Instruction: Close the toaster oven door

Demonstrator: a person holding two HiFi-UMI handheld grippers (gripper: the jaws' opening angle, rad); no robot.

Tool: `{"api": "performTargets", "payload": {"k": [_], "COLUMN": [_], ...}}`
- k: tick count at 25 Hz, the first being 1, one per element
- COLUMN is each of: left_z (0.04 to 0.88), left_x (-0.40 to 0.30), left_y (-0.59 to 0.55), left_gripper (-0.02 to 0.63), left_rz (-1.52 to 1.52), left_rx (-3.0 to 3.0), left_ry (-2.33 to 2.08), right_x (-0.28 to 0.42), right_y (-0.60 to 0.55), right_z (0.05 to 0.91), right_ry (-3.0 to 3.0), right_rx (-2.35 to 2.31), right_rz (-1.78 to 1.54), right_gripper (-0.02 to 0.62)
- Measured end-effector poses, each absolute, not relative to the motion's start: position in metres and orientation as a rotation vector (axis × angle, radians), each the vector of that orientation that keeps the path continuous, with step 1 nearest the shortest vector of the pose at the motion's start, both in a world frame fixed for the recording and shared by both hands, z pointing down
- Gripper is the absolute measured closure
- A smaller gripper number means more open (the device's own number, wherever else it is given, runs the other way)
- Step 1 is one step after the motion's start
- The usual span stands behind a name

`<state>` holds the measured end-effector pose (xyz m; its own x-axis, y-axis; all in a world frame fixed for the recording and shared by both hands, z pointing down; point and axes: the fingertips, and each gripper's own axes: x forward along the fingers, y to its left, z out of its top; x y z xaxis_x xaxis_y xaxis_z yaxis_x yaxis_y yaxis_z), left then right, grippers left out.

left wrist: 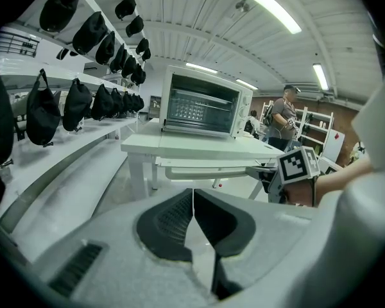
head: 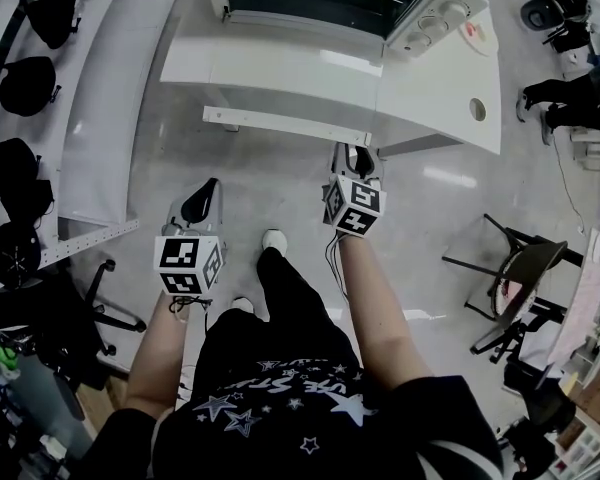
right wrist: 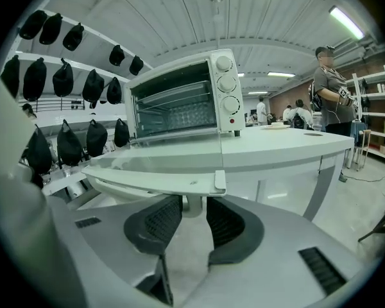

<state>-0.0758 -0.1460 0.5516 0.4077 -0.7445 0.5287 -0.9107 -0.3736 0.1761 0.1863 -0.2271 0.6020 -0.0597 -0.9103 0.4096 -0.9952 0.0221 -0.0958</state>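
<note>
Shiny gray floor [head: 280, 188] fills the big room. Long white shelves [head: 105, 108] on the person's left hold a row of black bags [head: 52, 10]. A white table [head: 440, 78] stands in front of the person, and a black chair [head: 525, 268] stands on the floor off to the right. The white toaster oven [head: 435, 13] sits at the back of the table top. Its door [head: 270, 63] is open and lies flat, sticking out toward the person. The door handle [head: 280, 124] is a long white bar that hangs under the front edge of the door. The right gripper [head: 358, 158] reaches up to the right end of that bar. In the right gripper view, its two black pads [right wrist: 155, 220] stand on each side of the short post of the handle and touch it, so this gripper is holding the handle. The left gripper [head: 202, 204] hangs lower and nearer to the person, well apart from the table. Its jaws are pressed together with nothing in them.
</note>
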Motion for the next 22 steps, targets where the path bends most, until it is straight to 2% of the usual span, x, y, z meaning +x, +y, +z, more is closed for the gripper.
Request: {"api": "performTargets", "payload": {"k": [5,22], "left_z": [0.548,0.503], "left_x": [-0.074,-0.094], "left_y": [-0.147,-0.150], "left_gripper": [0.583,0.583], "left_rz": [0.504,0.433], "left_rx": [2.233,2.237], "left_ry": [-1.412,-1.523], "right_x": [0.187,0.184], "right_y": [-0.225,-0.218], "right_z": [0.600,0.553], "right_ry": [-2.041,-2.065], "right_rx": [1.979,1.953], "right_rz": [0.506,0.505], "right_gripper": [0.502,0.514]}}
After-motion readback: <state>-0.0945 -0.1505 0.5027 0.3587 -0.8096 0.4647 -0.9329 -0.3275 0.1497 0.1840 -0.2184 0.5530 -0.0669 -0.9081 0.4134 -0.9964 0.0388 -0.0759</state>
